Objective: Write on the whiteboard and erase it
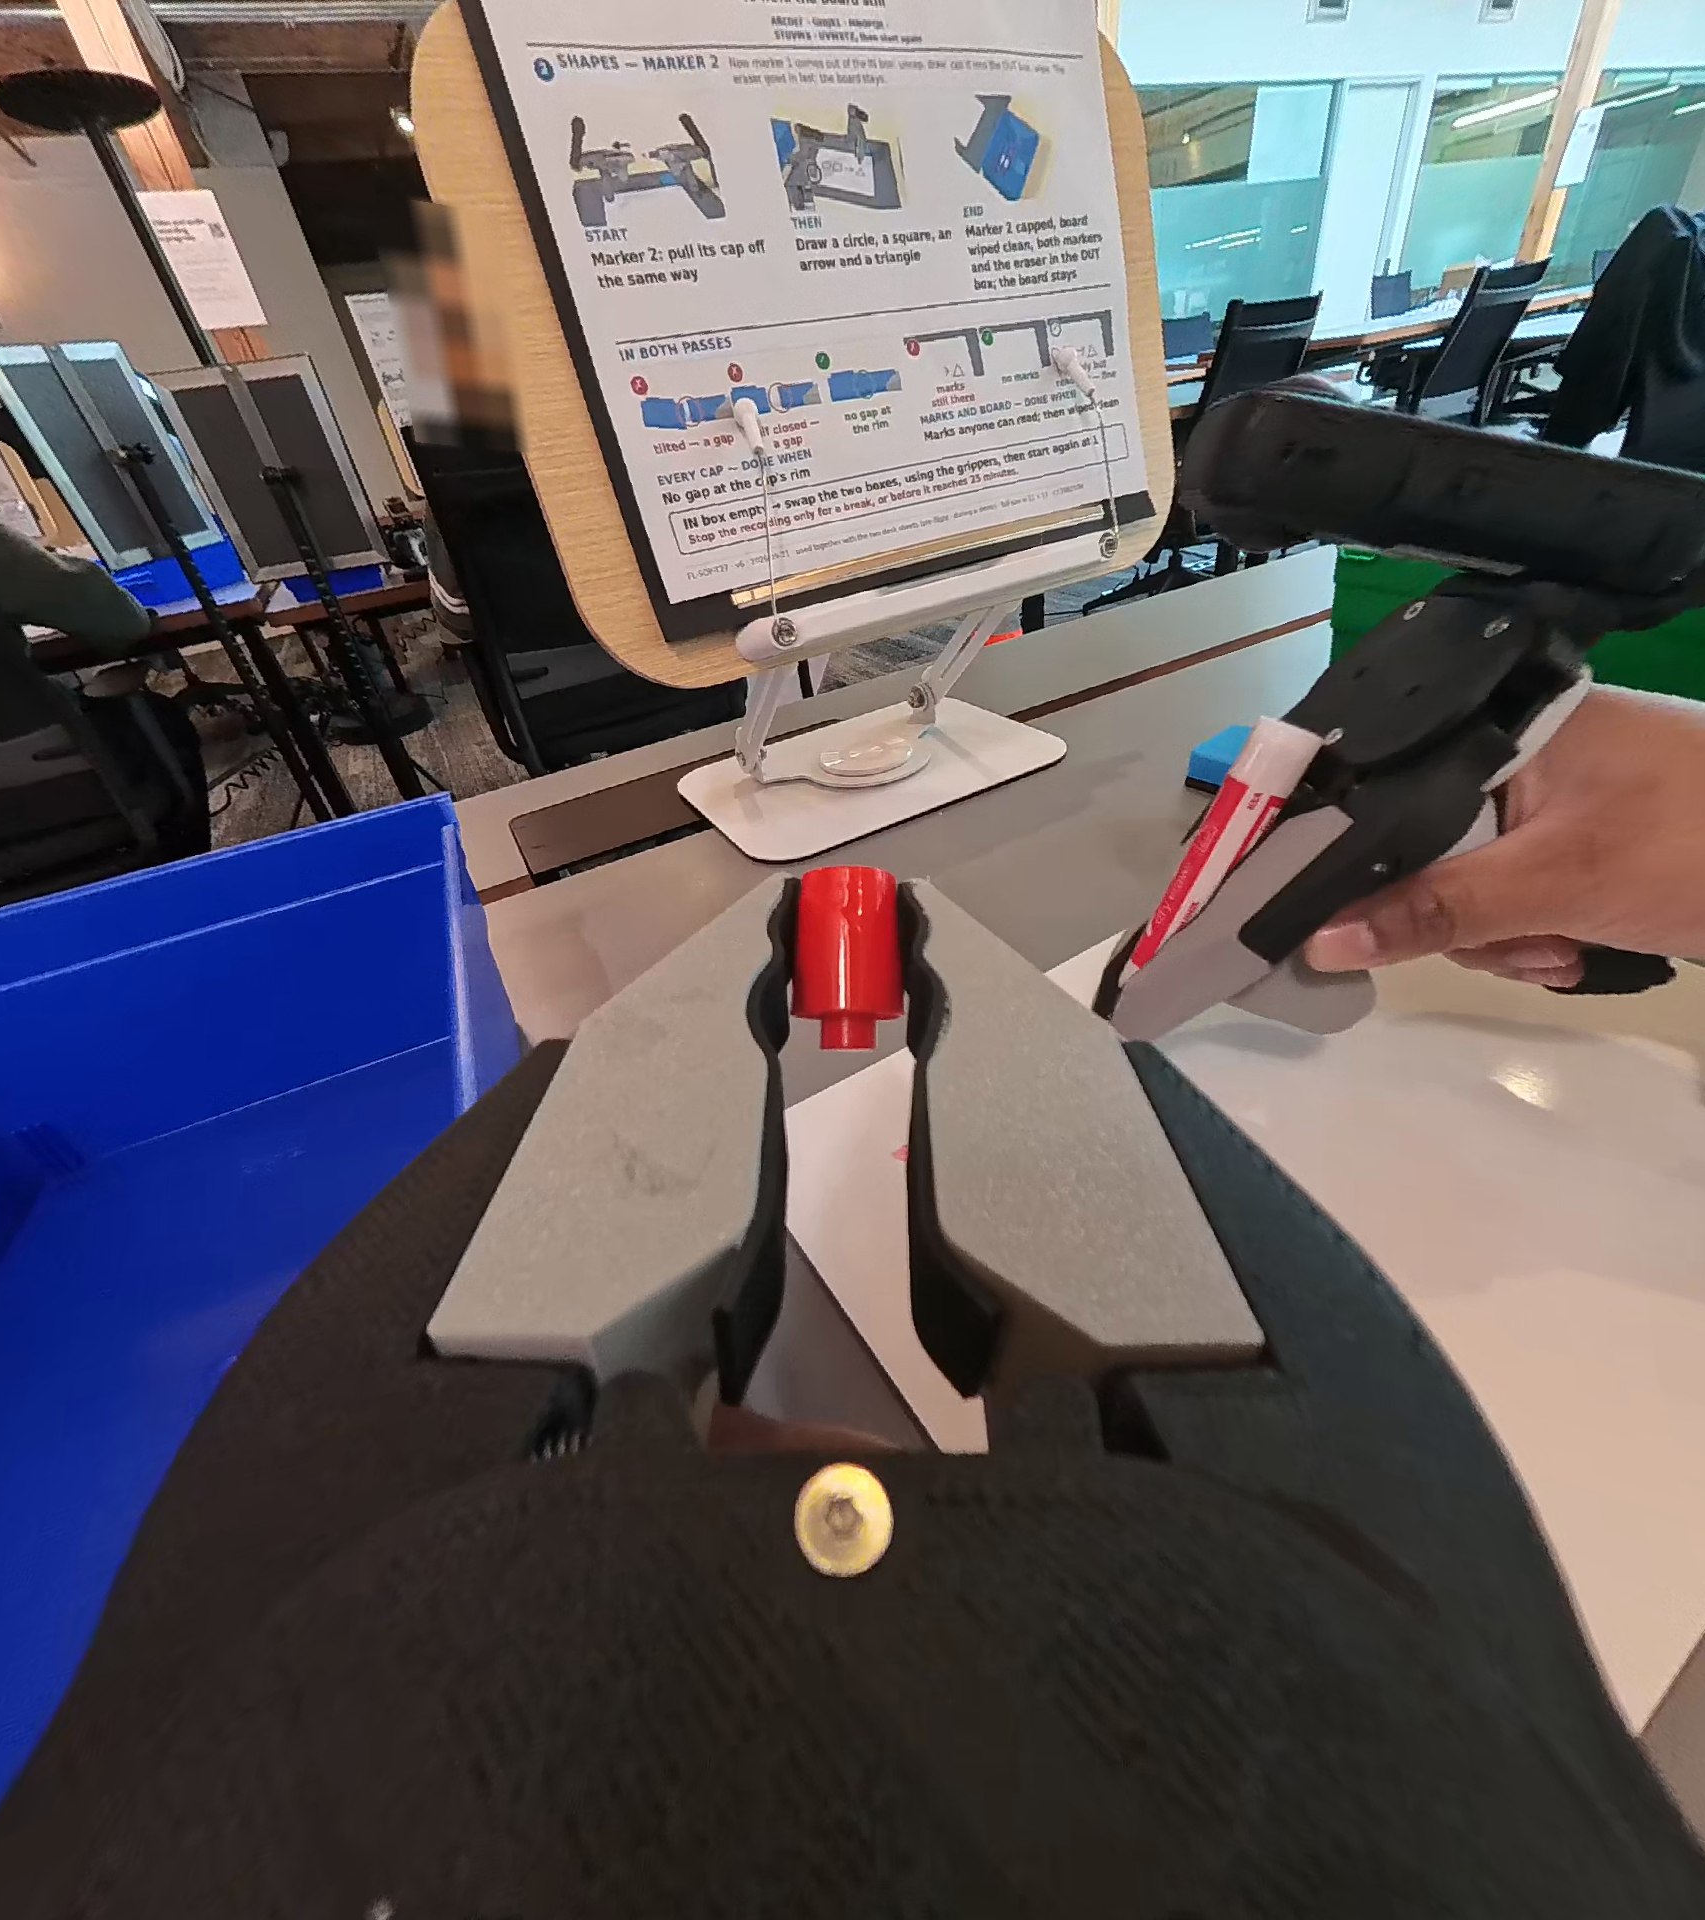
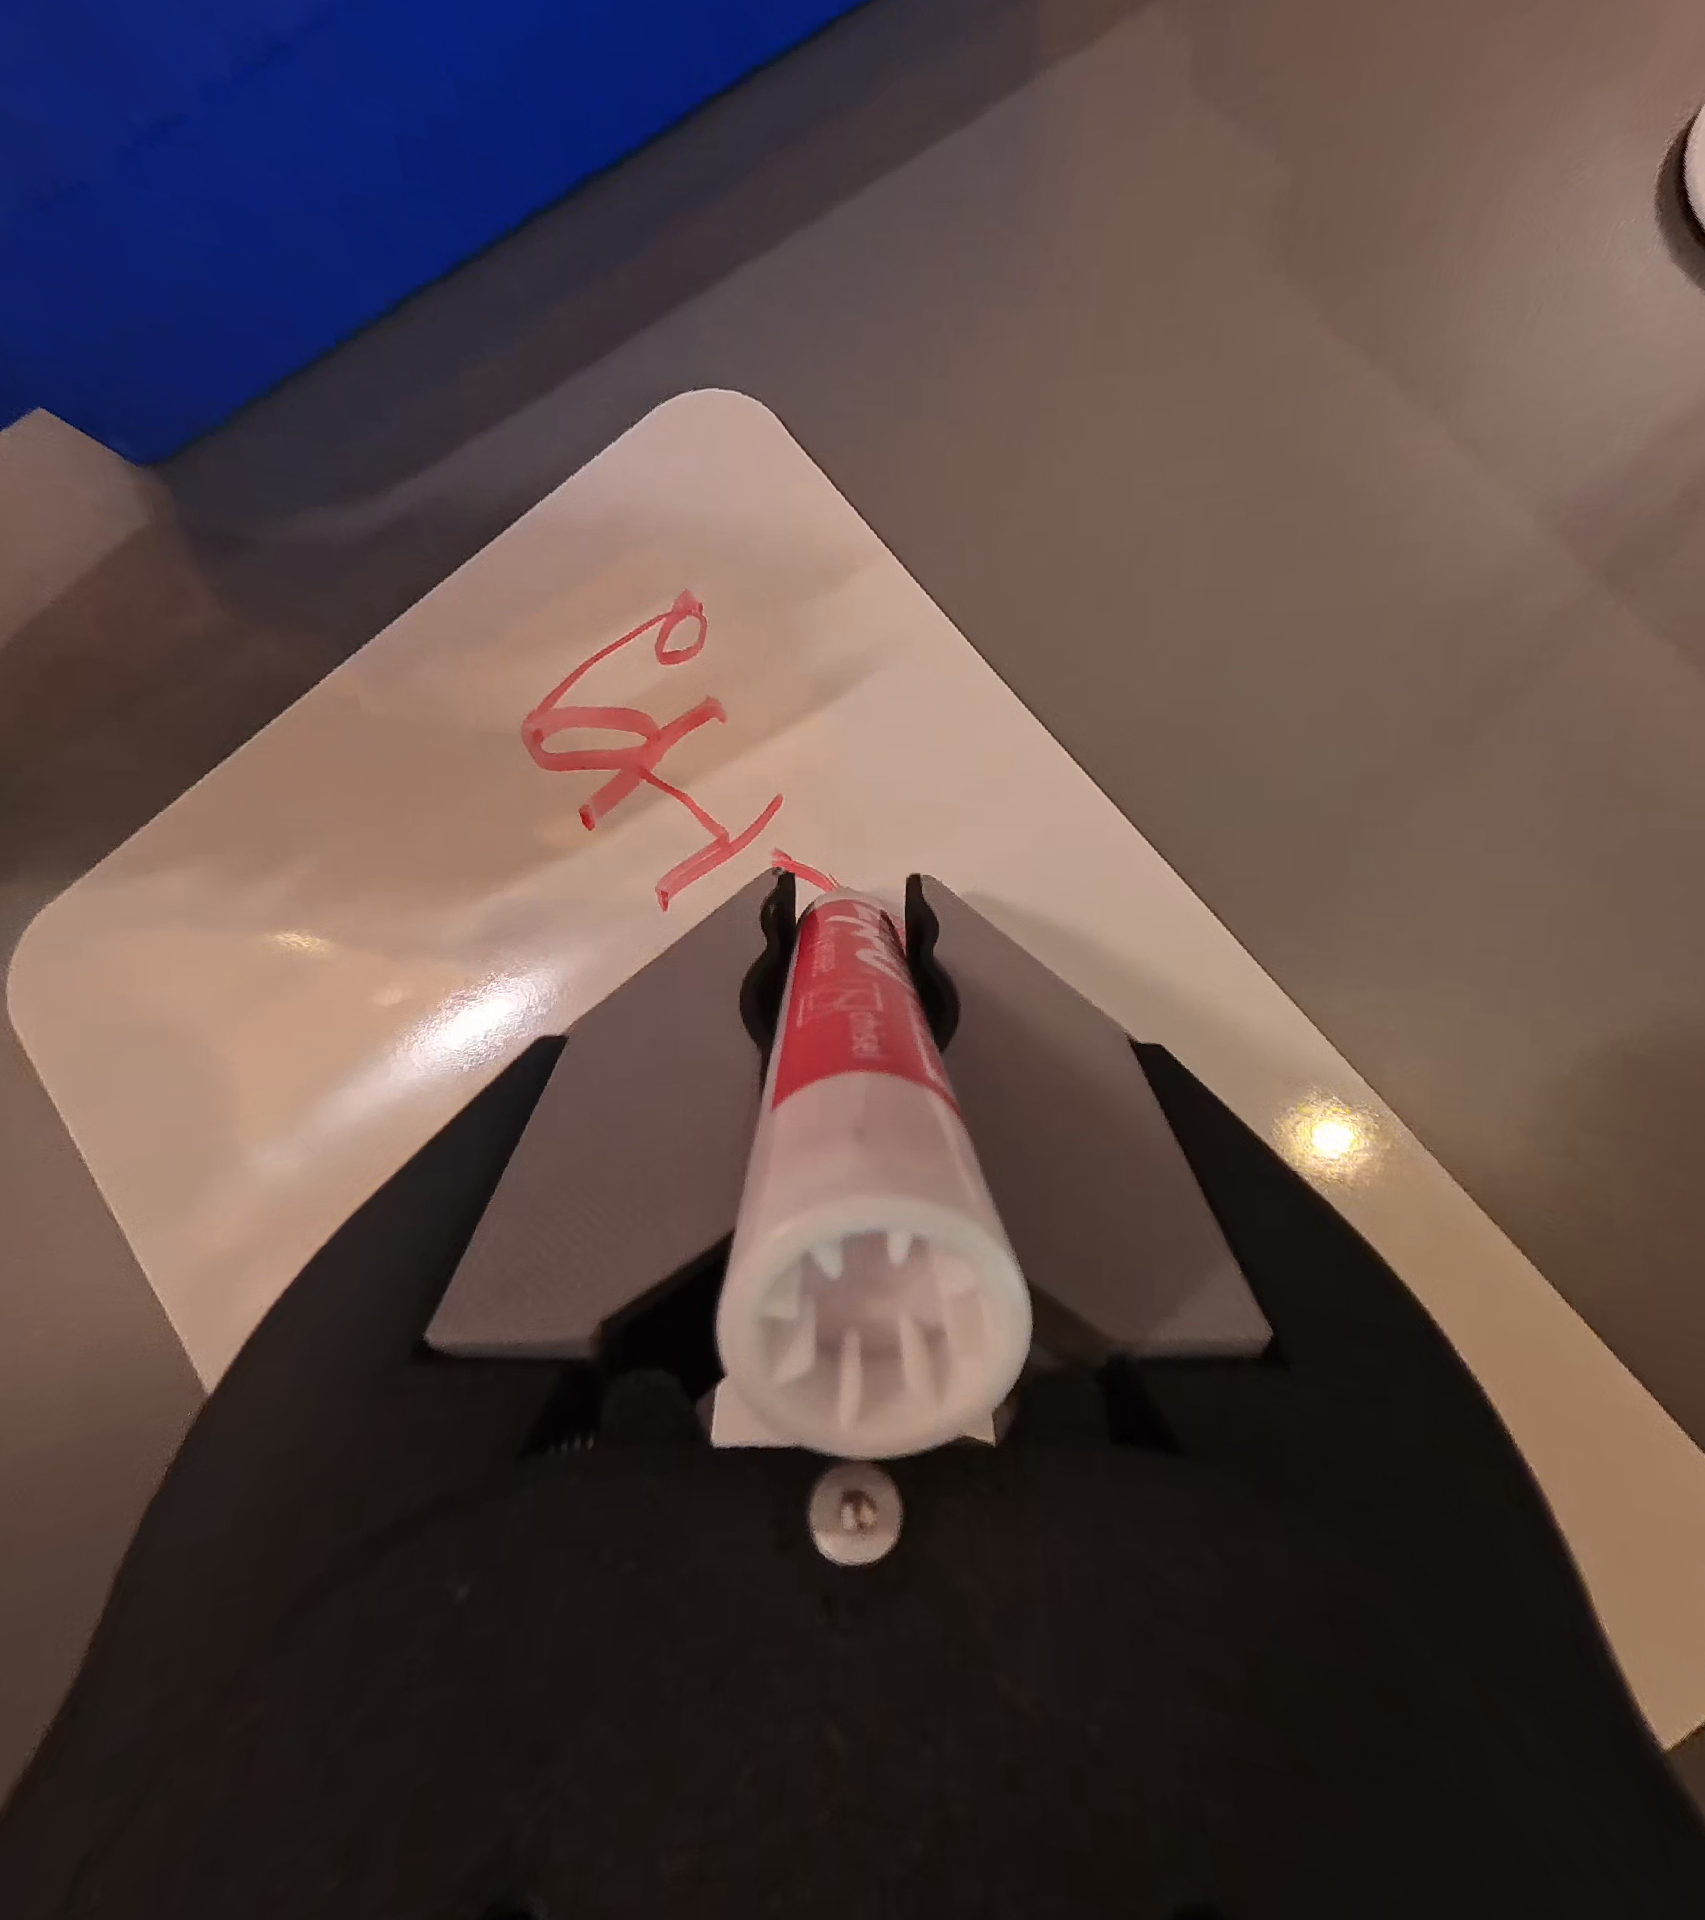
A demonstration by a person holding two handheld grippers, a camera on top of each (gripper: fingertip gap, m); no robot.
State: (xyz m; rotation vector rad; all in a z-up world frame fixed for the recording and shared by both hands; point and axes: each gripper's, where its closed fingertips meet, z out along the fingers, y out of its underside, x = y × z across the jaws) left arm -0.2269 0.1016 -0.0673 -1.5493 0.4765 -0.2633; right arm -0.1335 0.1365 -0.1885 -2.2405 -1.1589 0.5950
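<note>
My left gripper (image 1: 846,935) is shut on a red marker cap (image 1: 846,951) and holds it above the table, near the whiteboard's far left corner. My right gripper (image 2: 846,883) is shut on a red-and-white marker (image 2: 853,1049), tip down on the white whiteboard (image 2: 412,935). Red marks (image 2: 640,727) run across the board just ahead of the tip. In the left wrist view the right gripper (image 1: 1128,997), held by a hand (image 1: 1596,842), shows at the right with the marker (image 1: 1212,842) slanting down onto the whiteboard (image 1: 1450,1195).
A blue bin (image 1: 152,1039) stands at the left of the board, also in the right wrist view (image 2: 204,187). A white stand (image 1: 869,769) with an instruction sheet (image 1: 827,291) is behind. A blue eraser (image 1: 1217,753) lies far right, a green bin (image 1: 1658,644) beyond. The tips of one gripper are about 15 cm away from the tips of the other.
</note>
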